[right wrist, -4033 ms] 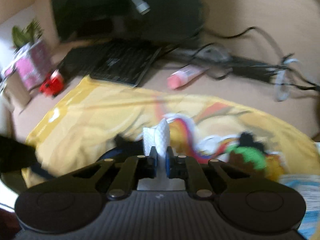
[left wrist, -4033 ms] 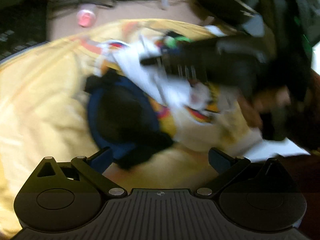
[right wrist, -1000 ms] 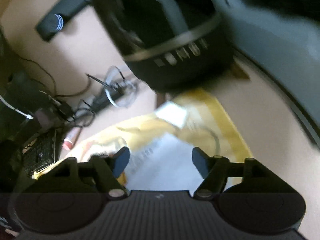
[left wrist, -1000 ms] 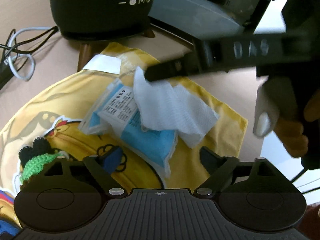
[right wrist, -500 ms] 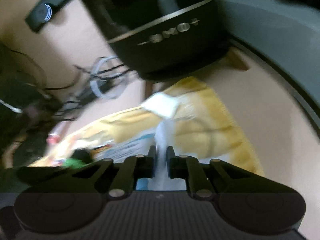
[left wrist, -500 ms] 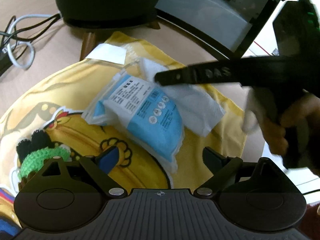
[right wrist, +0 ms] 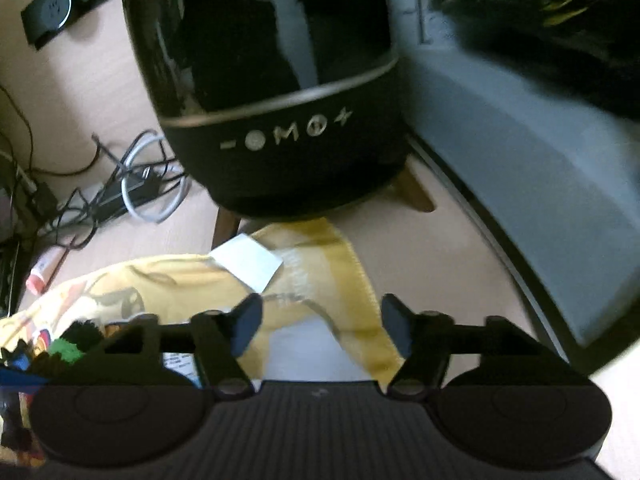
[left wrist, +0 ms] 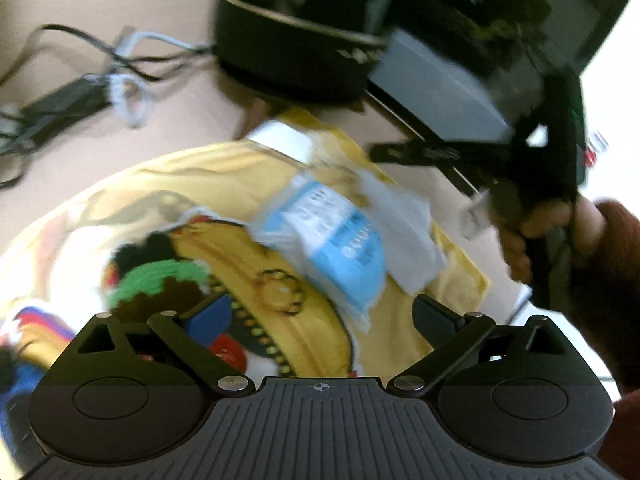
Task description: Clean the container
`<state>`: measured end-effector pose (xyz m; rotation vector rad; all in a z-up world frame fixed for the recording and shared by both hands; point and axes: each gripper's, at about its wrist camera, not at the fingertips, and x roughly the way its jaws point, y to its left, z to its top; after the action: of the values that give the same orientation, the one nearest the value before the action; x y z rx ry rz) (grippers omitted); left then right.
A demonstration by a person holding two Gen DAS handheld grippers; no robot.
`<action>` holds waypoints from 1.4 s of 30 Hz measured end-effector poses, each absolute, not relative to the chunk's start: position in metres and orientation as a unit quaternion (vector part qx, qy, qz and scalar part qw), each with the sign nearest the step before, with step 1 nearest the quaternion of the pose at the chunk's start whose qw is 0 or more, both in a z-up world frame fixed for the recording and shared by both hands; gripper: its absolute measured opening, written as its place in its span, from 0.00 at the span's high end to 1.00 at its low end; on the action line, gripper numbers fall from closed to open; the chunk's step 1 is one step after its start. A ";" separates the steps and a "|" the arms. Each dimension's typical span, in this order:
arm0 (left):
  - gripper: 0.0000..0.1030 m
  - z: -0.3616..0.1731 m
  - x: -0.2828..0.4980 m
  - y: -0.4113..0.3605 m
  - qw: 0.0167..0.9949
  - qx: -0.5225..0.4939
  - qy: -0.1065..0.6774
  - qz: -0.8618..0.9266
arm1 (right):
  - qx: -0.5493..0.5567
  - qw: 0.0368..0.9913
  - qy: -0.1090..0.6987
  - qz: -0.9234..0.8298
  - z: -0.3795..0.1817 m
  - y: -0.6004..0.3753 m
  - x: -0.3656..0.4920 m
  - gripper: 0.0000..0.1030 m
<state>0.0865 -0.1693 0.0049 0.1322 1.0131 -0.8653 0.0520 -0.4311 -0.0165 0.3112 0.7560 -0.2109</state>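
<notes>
In the left wrist view a white wipe (left wrist: 404, 220) lies crumpled on the yellow printed cloth (left wrist: 224, 176), against the right side of a blue wipe packet (left wrist: 340, 240). My left gripper (left wrist: 322, 316) hangs above the cloth, its jaws opening, with nothing between them. A hand (left wrist: 540, 232) holds my right gripper (left wrist: 384, 153) above the wipe at the upper right. In the right wrist view my right gripper (right wrist: 322, 326) has its jaws opening. The white wipe (right wrist: 304, 344) lies below the gap, free of the pads.
A black rounded device on wooden legs (right wrist: 272, 80) stands just behind the cloth. A grey box (right wrist: 520, 160) runs along the right. Tangled cables (right wrist: 140, 188) and a pink tube (right wrist: 44, 268) lie to the left. A green and black crocheted piece (left wrist: 160, 280) rests on the cloth.
My right gripper was shut on the white wipe half a second ago and has let it go onto the cloth. My left gripper has pulled back and up, jaws wider.
</notes>
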 end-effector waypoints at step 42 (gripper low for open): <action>0.00 -0.007 -0.012 -0.117 0.885 0.002 0.466 -0.014 | 0.130 0.893 0.426 0.064 -0.026 -0.321 -0.028 0.00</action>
<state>-0.0123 -0.1173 -0.0069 0.0041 0.9688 -0.0292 -0.0283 -0.3206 -0.0264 0.2691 0.8845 0.1319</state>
